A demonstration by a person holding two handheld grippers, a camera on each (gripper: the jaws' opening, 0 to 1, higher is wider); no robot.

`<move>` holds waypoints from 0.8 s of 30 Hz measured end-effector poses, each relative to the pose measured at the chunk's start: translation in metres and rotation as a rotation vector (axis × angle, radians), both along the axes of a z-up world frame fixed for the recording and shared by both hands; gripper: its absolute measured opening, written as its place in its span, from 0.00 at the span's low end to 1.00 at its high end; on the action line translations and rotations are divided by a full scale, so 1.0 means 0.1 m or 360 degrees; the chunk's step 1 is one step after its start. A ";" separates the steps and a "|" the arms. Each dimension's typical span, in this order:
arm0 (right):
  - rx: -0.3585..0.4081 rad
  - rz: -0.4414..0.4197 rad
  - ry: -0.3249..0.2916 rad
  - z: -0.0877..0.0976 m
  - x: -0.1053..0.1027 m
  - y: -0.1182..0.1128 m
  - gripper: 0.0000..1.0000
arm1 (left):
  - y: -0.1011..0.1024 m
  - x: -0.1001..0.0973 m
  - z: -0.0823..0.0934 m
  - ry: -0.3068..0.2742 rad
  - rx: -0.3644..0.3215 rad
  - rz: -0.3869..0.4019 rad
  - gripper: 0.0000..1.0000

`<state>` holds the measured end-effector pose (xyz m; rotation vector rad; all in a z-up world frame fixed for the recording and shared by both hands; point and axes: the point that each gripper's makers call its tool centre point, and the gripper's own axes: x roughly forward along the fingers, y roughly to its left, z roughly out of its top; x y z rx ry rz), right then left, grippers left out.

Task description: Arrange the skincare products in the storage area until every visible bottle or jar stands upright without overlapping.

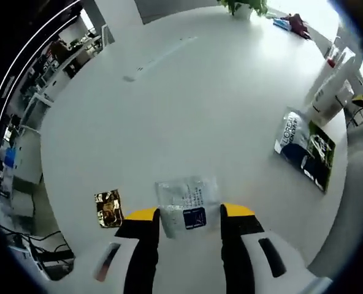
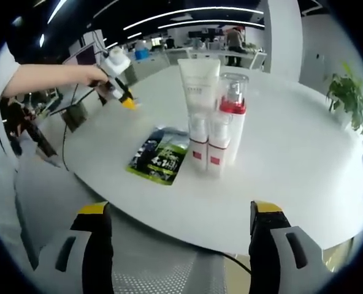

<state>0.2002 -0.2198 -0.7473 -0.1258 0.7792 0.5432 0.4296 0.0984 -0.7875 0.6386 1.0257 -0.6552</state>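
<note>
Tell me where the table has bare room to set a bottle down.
The widest free patch lies across the middle of the table, between the white sachet and the plant. There is more bare top right of the bottles in the right gripper view. It is crowded around the bottles and the dark packet beside them.

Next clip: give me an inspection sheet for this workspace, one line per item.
Surface: round white table.
Job's things: bottles, a tube and a pump bottle stand upright, clustered; dark sachet, white sachet and gold sachet lie flat.
Clutter: red item at far edge.
Grippers: left hand-held gripper open, straddling the white sachet; right hand-held gripper open, off the table edge.
Cables: cable hanging beside the table.
Surroundings: office desks, plant.
</note>
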 end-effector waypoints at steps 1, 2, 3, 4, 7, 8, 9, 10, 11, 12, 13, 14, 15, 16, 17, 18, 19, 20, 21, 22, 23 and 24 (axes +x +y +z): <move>-0.0002 0.0003 -0.0002 0.00 0.00 0.00 0.93 | -0.04 -0.04 0.03 0.0002 0.0005 -0.0052 0.41; -0.0002 0.0008 -0.0004 0.00 0.00 0.00 0.93 | -0.09 -0.08 0.06 0.0004 0.0004 -0.0107 0.41; -0.0002 0.0015 -0.0008 0.00 0.00 0.01 0.93 | -0.14 -0.15 0.07 0.0014 0.0009 -0.0171 0.41; -0.0002 0.0021 -0.0010 0.00 0.00 0.02 0.94 | -0.18 -0.20 0.05 0.0027 0.0008 -0.0219 0.41; -0.0006 0.0037 -0.0013 0.00 -0.01 0.02 0.94 | -0.31 -0.42 0.08 0.0044 0.0047 -0.0408 0.41; -0.0008 0.0039 -0.0014 0.00 -0.01 0.02 0.94 | -0.37 -0.50 0.08 0.0055 0.0059 -0.0449 0.41; -0.0007 0.0043 -0.0018 0.01 -0.01 0.03 0.94 | -0.40 -0.54 0.08 0.0060 0.0064 -0.0495 0.41; -0.0007 0.0044 -0.0020 0.01 -0.01 0.03 0.94 | -0.44 -0.58 0.07 0.0067 0.0050 -0.0540 0.41; -0.0009 0.0046 -0.0022 0.01 -0.02 0.03 0.94 | -0.46 -0.61 0.07 0.0073 0.0048 -0.0545 0.41; -0.0009 0.0049 -0.0023 0.01 -0.02 0.03 0.94 | -0.51 -0.68 0.07 0.0086 0.0044 -0.0587 0.41; -0.0005 0.0051 -0.0025 0.02 -0.02 0.04 0.94 | -0.55 -0.72 0.07 0.0092 0.0032 -0.0604 0.41; 0.0004 0.0052 -0.0028 0.02 -0.02 0.04 0.94 | -0.57 -0.77 0.06 0.0103 0.0022 -0.0631 0.41; 0.0012 0.0052 -0.0030 0.03 -0.02 0.04 0.94 | -0.60 -0.81 0.05 0.0110 0.0022 -0.0658 0.41; 0.0018 0.0051 -0.0031 0.03 -0.02 0.04 0.94 | -0.63 -0.85 0.03 0.0116 0.0027 -0.0675 0.41; 0.0022 0.0052 -0.0032 0.03 -0.02 0.05 0.94 | -0.64 -0.88 0.03 0.0121 0.0032 -0.0697 0.41; 0.0023 0.0053 -0.0033 0.03 -0.02 0.05 0.94 | -0.70 -0.95 0.02 0.0126 0.0028 -0.0721 0.41; 0.0024 0.0053 -0.0033 0.03 -0.02 0.05 0.94 | -0.72 -0.97 0.02 0.0128 0.0023 -0.0731 0.41; 0.0026 0.0054 -0.0035 0.04 -0.02 0.05 0.94 | -0.72 -0.96 0.00 0.0133 0.0016 -0.0744 0.41; 0.0026 0.0054 -0.0038 0.04 -0.02 0.05 0.94 | -0.74 -1.02 -0.01 0.0142 0.0005 -0.0757 0.40; 0.0022 0.0056 -0.0040 0.04 -0.02 0.05 0.94 | -0.76 -1.06 -0.01 0.0146 -0.0001 -0.0768 0.40; 0.0020 0.0059 -0.0039 0.04 -0.03 0.05 0.94 | -0.76 -1.08 -0.02 0.0151 -0.0002 -0.0786 0.40; 0.0018 0.0066 -0.0042 0.04 -0.03 0.06 0.94 | -0.77 -1.10 -0.03 0.0153 -0.0001 -0.0804 0.40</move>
